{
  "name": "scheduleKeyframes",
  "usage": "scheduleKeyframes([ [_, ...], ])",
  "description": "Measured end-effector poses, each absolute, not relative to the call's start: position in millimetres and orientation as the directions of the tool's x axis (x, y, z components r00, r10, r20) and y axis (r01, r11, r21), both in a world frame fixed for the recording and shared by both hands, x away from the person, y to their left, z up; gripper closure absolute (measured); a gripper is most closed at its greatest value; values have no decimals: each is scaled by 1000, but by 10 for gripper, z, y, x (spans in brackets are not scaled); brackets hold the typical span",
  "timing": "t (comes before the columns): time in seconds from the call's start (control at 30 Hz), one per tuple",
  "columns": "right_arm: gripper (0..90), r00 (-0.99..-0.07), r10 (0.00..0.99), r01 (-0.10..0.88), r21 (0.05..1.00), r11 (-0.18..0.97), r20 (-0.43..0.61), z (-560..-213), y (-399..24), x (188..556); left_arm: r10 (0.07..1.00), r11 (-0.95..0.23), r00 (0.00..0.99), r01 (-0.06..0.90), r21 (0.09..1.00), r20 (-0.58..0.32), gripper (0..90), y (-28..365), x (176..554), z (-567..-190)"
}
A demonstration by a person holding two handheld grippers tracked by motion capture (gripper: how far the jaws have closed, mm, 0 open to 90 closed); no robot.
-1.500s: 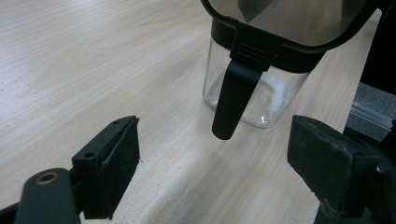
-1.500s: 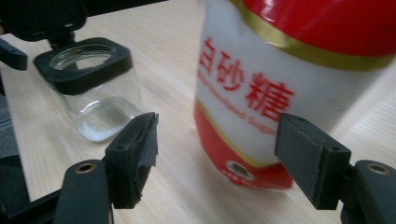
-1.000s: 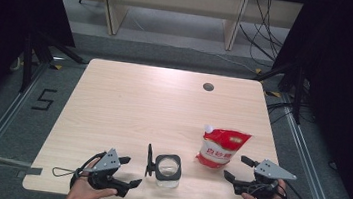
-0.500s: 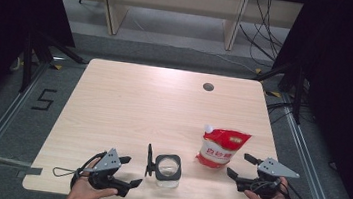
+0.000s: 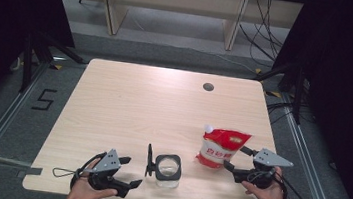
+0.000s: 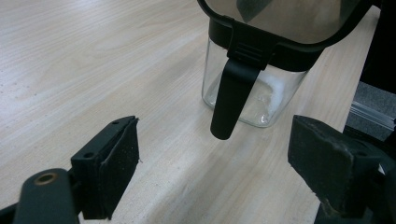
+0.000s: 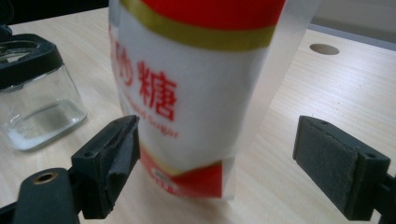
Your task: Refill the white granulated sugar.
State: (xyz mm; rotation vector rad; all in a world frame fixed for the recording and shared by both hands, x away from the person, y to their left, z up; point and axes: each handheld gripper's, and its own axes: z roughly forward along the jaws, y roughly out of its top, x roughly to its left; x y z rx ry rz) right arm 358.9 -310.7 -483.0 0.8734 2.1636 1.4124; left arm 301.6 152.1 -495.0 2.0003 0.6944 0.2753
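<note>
I logged both grippers low at the near edge of the pale wooden table (image 5: 128, 104), neither touching anything. The right gripper (image 5: 236, 159) had its jaws spread wide and released. The red-and-white plastic stand-up pouch of sugar with a white cap (image 5: 220, 148) stood upright just ahead of it, its long axis vertical. In the right gripper view the pouch (image 7: 196, 93) sat between the lines of the two pads but beyond their tips, offset toward the left pad, so I judged a short straight advance with a slight shift would bracket its lower body.

The left gripper (image 5: 132, 171) was likewise open and empty. The square clear glass jar with a black flip lid standing open (image 5: 168, 169) rested just to its right, between the two hands, nearer the left. In the left gripper view the jar's hanging black latch tab (image 6: 229, 95) lay ahead of the gap, clear of both pads. The pouch was the right hand's to take, the jar the left's.
</note>
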Motion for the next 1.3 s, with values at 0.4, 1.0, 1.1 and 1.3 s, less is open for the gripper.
scheduleKeyframes([
  [0.4, 300, -811, 585, 214, 927, 309, -7, -4843, -3009, 3738, 578, -366, 809, 378, 850, -111, 160, 1499, 3006, -4958],
  [1.0, 385, -646, 763, 318, 918, 236, 28, -4743, -2656, 3326, 576, -375, 813, 352, 858, -81, 158, 1551, 3026, -4940],
  [1.1, 389, -651, 758, 320, 920, 224, 42, -4751, -2687, 3326, 576, -370, 813, 352, 860, -85, 158, 1549, 3025, -4940],
  [1.3, 394, -697, 715, 306, 927, 219, 61, -4784, -2784, 3389, 580, -351, 808, 368, 861, -109, 158, 1520, 3009, -4946],
])
